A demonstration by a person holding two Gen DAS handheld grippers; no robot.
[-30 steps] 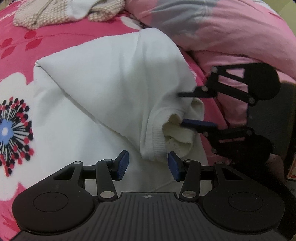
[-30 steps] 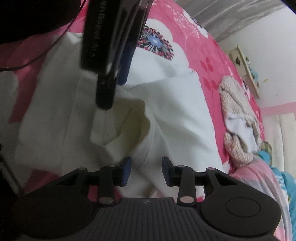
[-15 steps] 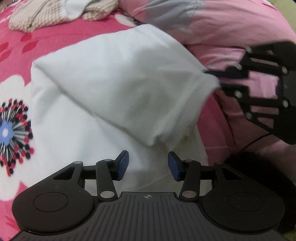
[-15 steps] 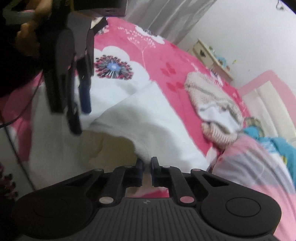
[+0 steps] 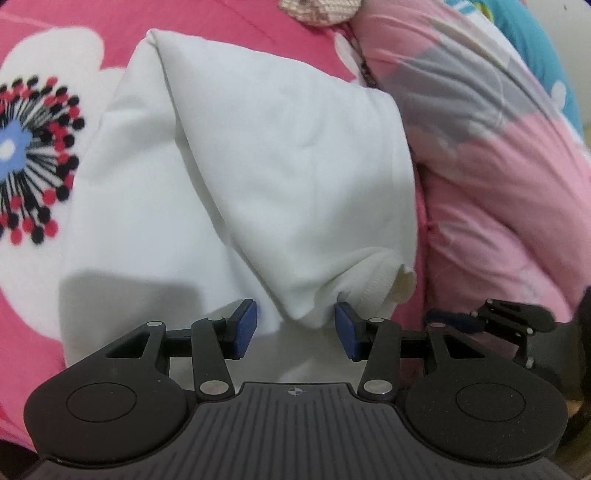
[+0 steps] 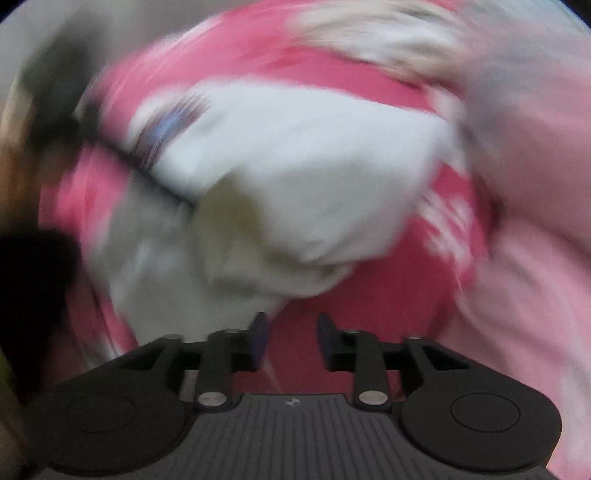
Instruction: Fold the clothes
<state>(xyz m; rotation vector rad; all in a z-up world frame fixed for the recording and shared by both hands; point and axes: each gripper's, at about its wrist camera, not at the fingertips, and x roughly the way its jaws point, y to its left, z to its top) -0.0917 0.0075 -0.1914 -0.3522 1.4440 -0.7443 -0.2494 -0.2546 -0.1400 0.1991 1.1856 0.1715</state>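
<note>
A white garment [image 5: 258, 177] lies on the pink flowered bed, one sleeve folded across its body with the ribbed cuff [image 5: 373, 288] at the near end. My left gripper [image 5: 295, 328] is open, with a fold of the sleeve hanging between its blue pads, not clamped. My right gripper [image 6: 290, 338] is open and empty just off the garment's [image 6: 295, 192] near edge; its view is motion-blurred. The right gripper also shows in the left wrist view [image 5: 476, 319] at the lower right, beside the cuff.
A pink quilt [image 5: 498, 166] is bunched along the right of the garment. A beige knit garment [image 5: 317, 11] lies at the far edge of the bed. A large flower print [image 5: 22, 158] marks the bedsheet on the left.
My right gripper, shut on the sleeve cuff half a second ago, has opened and let it go, and pulled back down to the right. The sleeve now lies across the garment.
</note>
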